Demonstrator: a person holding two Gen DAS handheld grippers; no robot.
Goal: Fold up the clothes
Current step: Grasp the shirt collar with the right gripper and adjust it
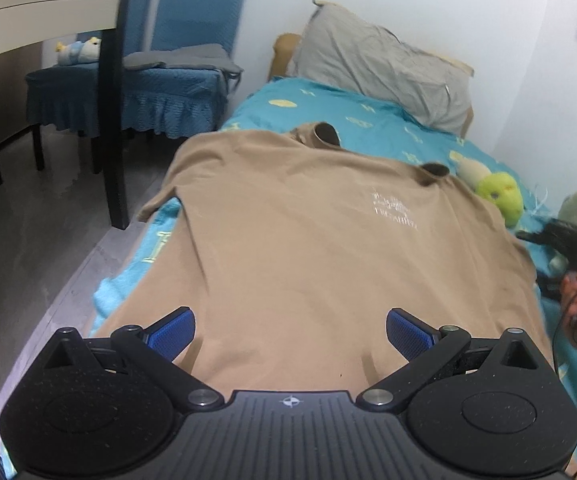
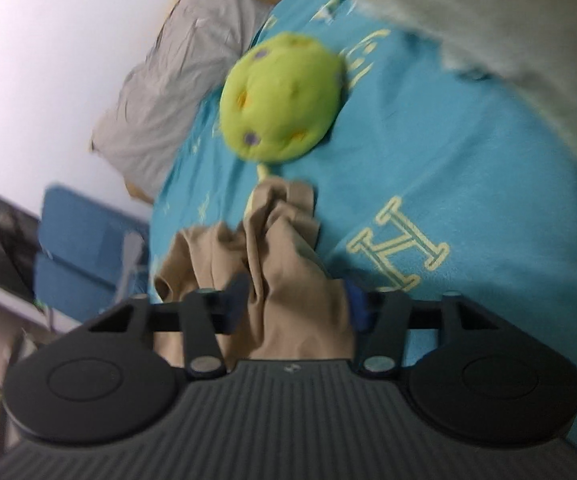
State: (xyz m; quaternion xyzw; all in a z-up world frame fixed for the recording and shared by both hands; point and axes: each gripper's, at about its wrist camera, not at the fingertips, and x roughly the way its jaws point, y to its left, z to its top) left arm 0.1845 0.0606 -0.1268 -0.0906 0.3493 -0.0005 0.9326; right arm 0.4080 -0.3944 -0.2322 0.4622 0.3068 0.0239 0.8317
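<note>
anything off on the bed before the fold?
The tan shirt lies mostly flat, but its left sleeve hangs past the bed edge. A green plush toy sits right beside the shirt's right shoulder. The right tool grips bunched shirt fabric; the left tool is open.

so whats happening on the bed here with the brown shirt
A person is folding a tan t-shirt spread on a bed with a blue blanket. The right hand-held gripper is shut on a bunched piece of the shirt's fabric, near a green plush toy. The left hand-held gripper hangs open over the shirt's near end, gripping nothing. A grey pillow lies at the head of the bed. The shirt is mostly flat, with no finished fold showing.
</note>
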